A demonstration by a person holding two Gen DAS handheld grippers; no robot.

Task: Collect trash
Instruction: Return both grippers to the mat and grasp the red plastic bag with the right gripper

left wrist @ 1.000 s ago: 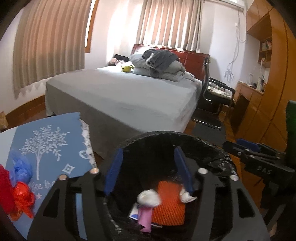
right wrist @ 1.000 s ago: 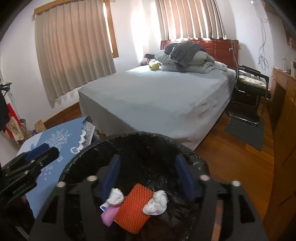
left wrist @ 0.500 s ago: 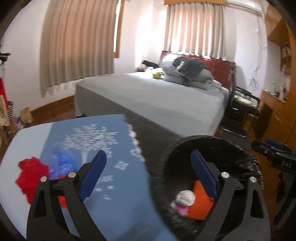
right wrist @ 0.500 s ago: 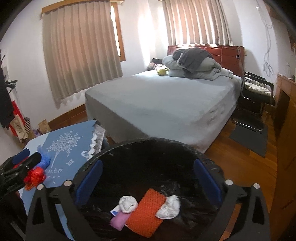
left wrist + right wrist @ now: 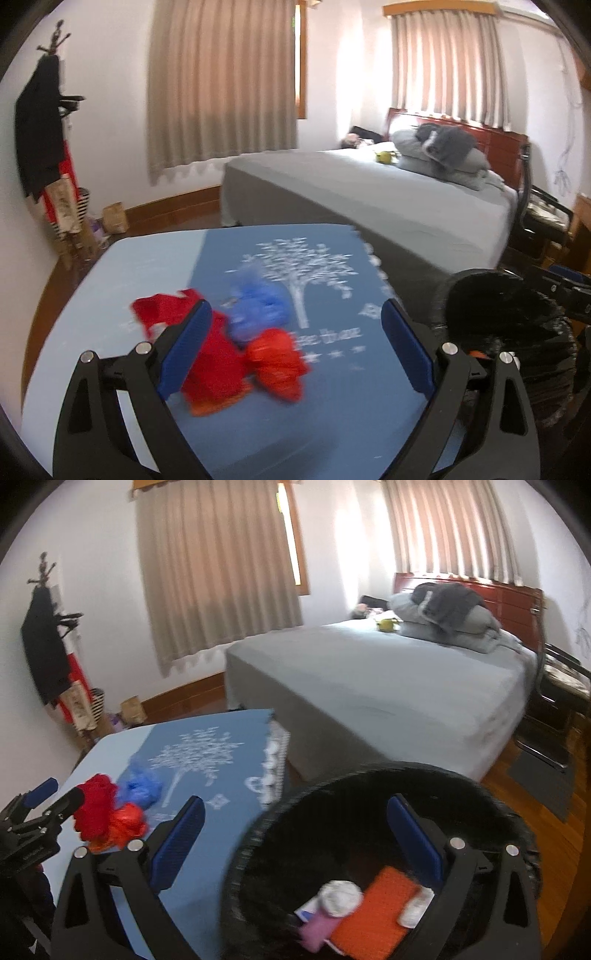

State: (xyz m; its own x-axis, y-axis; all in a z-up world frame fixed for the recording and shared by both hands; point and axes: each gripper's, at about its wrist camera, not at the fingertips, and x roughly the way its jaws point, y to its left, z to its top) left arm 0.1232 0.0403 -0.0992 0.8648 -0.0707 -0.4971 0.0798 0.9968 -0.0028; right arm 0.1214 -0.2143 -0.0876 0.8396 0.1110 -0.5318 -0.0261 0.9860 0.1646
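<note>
On the blue tablecloth [image 5: 325,398] lies a heap of crumpled wrappers: a red one [image 5: 218,354], a blue one [image 5: 258,306] and an orange-red one [image 5: 277,365]. My left gripper [image 5: 295,347] hovers over the heap, open, nothing between its pads. The black-lined trash bin [image 5: 369,786] stands right of the table and holds an orange mesh piece [image 5: 376,908], white wads [image 5: 340,893] and a pink scrap [image 5: 317,926]. My right gripper [image 5: 295,842] is open above the bin's left rim, empty. The same heap [image 5: 110,812] shows in the right wrist view beside the left gripper's fingers [image 5: 40,801].
A grey bed [image 5: 388,199] with folded bedding [image 5: 443,155] fills the room behind the table. A coat rack [image 5: 48,129] and bags stand at the left wall. A black chair [image 5: 554,701] and wooden floor lie to the right of the bed.
Both grippers widened from half shut to fully open. The left swung left from over the bin to above the wrappers on the table. The right also shifted left, toward the bin's left rim.
</note>
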